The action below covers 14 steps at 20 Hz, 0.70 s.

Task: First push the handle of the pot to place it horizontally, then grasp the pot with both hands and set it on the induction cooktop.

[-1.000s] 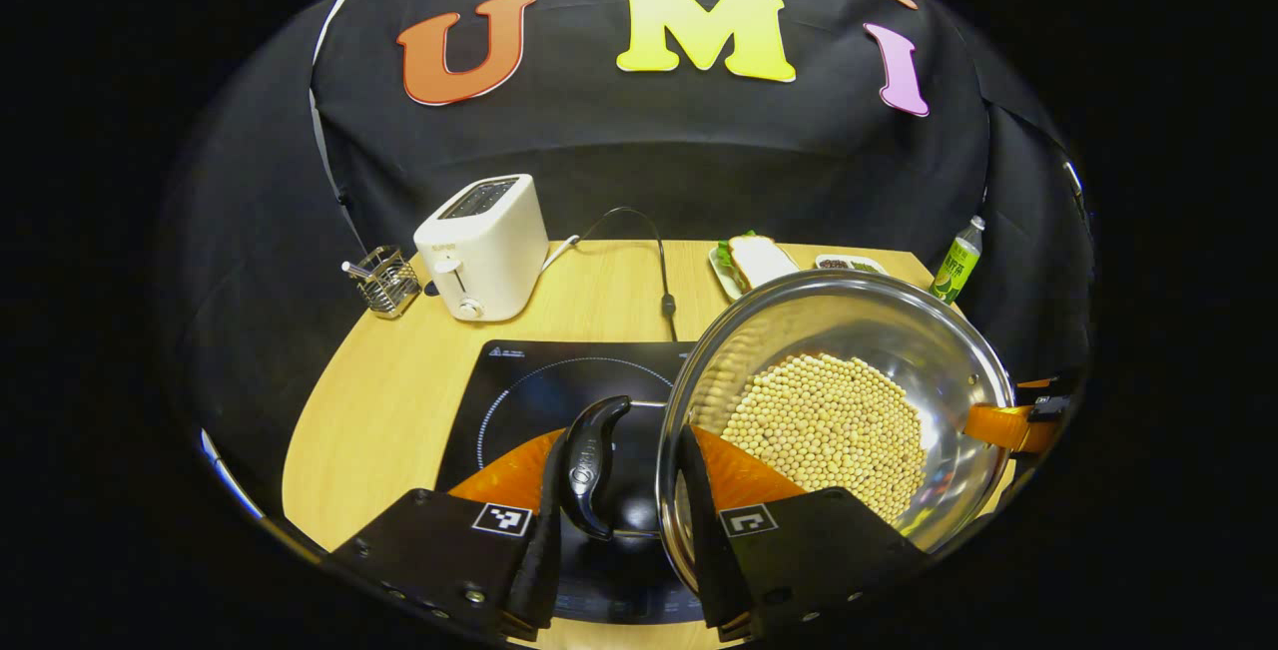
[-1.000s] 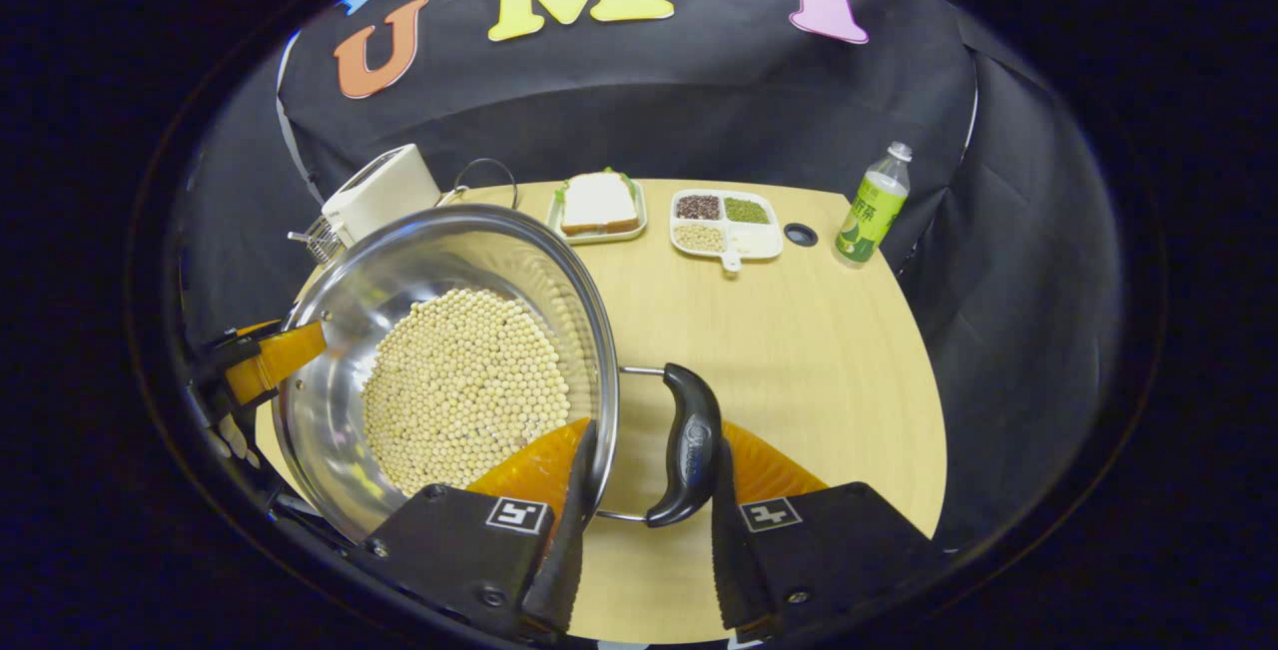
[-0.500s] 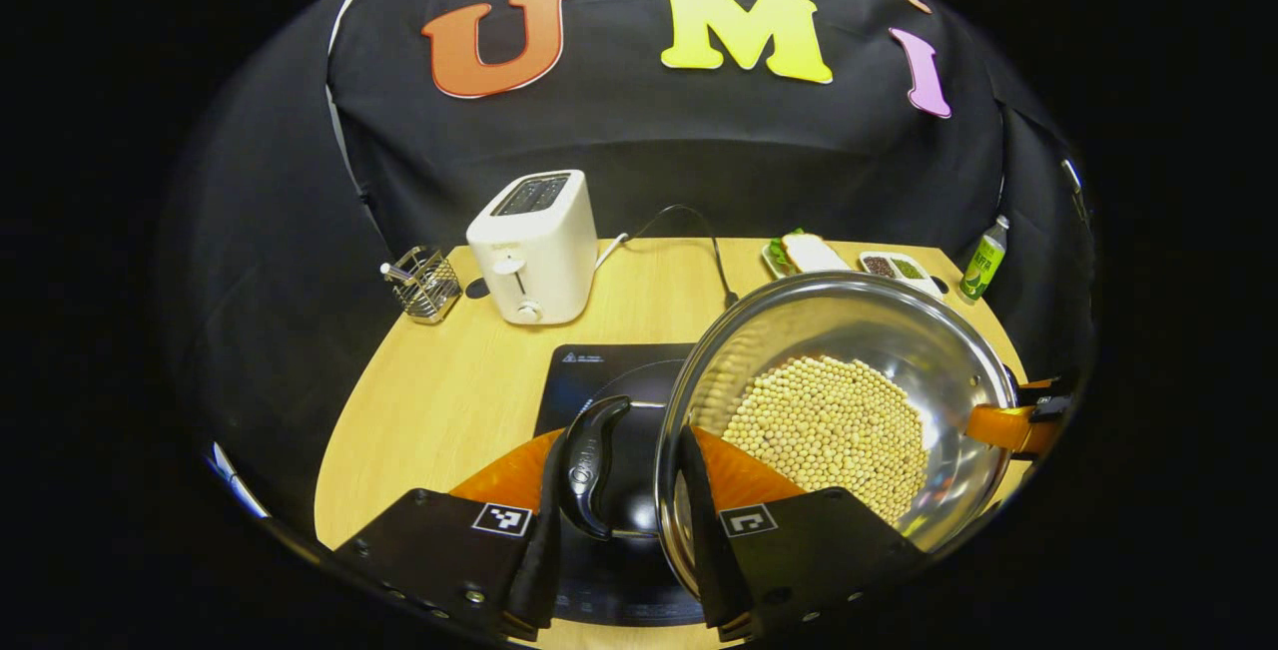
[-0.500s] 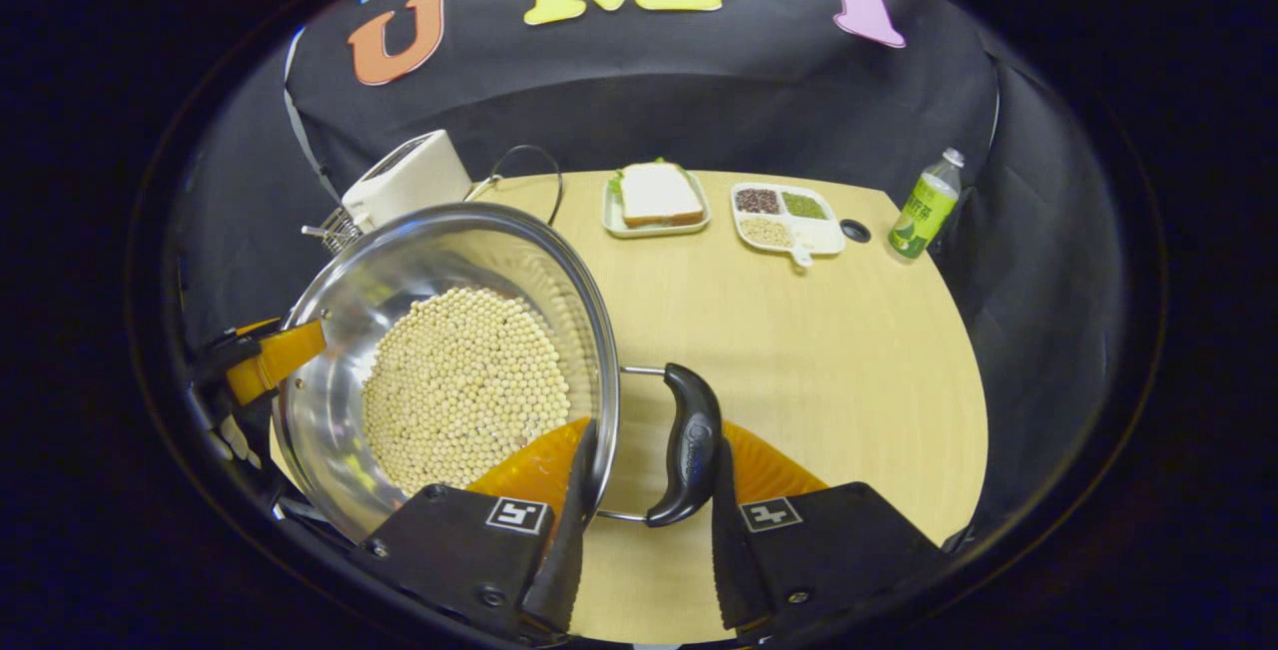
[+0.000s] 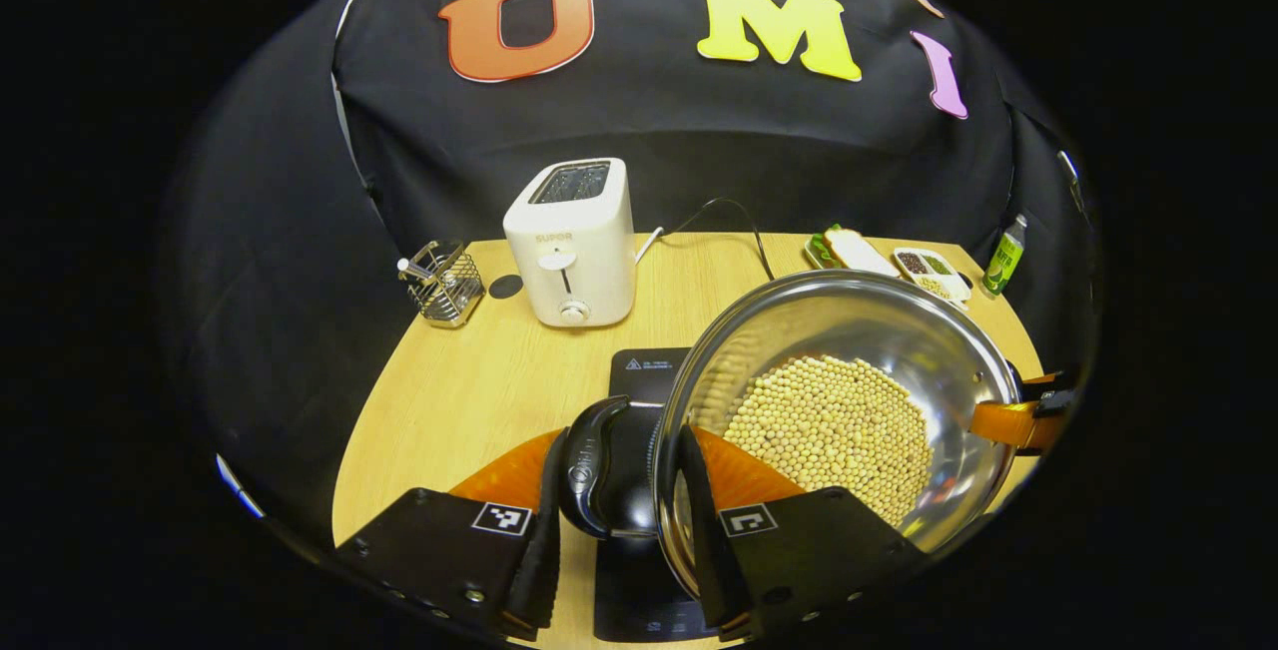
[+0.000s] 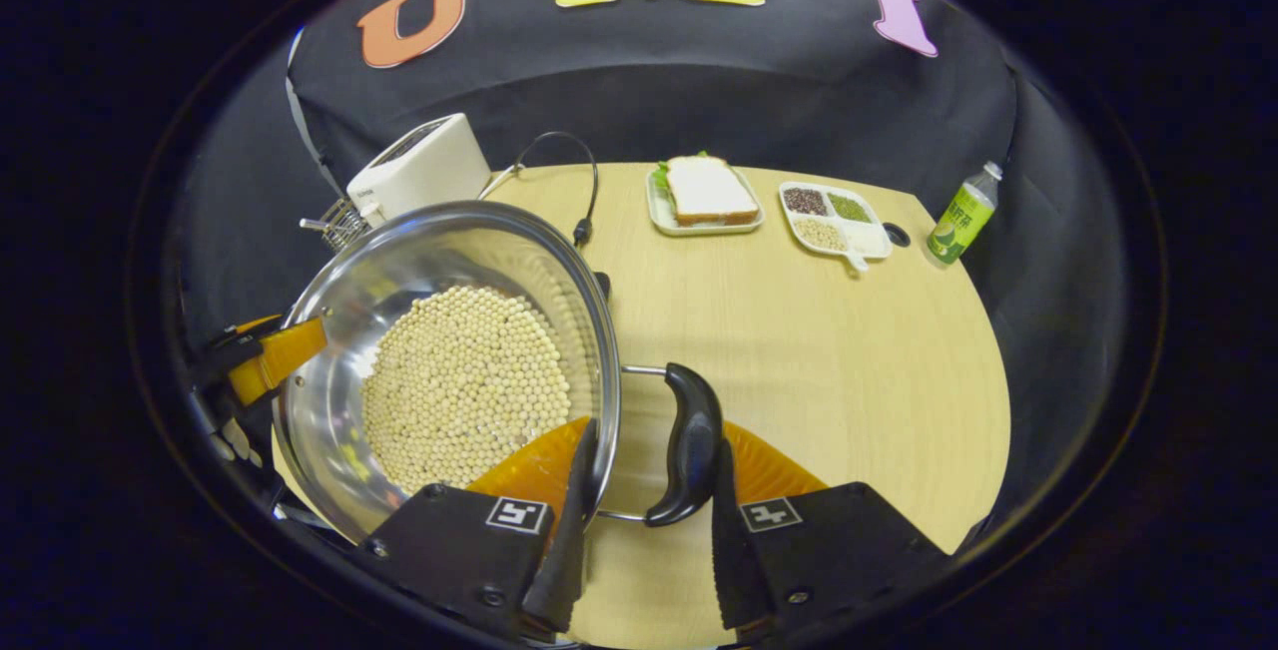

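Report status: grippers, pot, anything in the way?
Left gripper and right gripper each clamp a pot handle and rim. Pot of beans held over the induction cooktop. Toaster stands behind, clear.

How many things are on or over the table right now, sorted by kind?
Cookware: 1, the pot of beans
Appliances: 2, the toaster and the cooktop
Food dishes: 2, the sandwich plate and the divided tray
Bottles: 1, the green bottle
Wire racks: 1, the rack
Total: 7
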{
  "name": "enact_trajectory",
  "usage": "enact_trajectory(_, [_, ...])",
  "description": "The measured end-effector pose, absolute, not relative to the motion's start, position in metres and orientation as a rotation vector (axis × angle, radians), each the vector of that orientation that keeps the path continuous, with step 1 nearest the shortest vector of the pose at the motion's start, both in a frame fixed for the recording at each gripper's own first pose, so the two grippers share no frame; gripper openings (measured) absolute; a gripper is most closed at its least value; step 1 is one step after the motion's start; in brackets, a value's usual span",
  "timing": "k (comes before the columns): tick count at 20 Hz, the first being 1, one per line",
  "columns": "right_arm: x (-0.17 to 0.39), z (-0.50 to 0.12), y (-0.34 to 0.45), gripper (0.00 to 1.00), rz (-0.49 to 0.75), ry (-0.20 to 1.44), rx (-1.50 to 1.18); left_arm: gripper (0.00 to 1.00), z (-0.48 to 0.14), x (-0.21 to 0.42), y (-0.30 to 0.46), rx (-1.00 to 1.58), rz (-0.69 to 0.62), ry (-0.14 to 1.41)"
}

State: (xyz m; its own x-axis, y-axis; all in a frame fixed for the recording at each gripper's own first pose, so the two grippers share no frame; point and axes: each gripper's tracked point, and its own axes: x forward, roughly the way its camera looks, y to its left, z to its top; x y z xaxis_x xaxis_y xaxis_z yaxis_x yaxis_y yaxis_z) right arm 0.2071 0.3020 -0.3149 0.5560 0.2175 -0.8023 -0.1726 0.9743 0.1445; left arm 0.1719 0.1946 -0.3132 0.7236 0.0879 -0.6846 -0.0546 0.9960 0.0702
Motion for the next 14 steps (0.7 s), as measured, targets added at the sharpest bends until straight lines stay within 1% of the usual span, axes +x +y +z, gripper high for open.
enact_trajectory(8, [0.207,-0.335,0.326,0.53,0.214,0.986,0.044,0.53,-0.339,0.175,0.215,0.034,0.082,0.792])
enact_trajectory(9, [0.204,-0.342,0.325,0.56,0.210,1.007,0.052,0.53,-0.344,0.172,0.215,0.037,0.075,0.795])
enact_trajectory(10, [0.208,-0.338,0.325,0.54,0.198,0.973,0.066,0.53,-0.346,0.175,0.216,0.048,0.064,0.776])
enact_trajectory(13, [0.206,-0.339,0.323,0.55,0.201,0.969,0.072,0.53,-0.347,0.171,0.216,0.035,0.064,0.775])
enact_trajectory(14, [0.205,-0.340,0.323,0.56,0.200,0.970,0.077,0.43,-0.346,0.171,0.216,0.034,0.062,0.770])
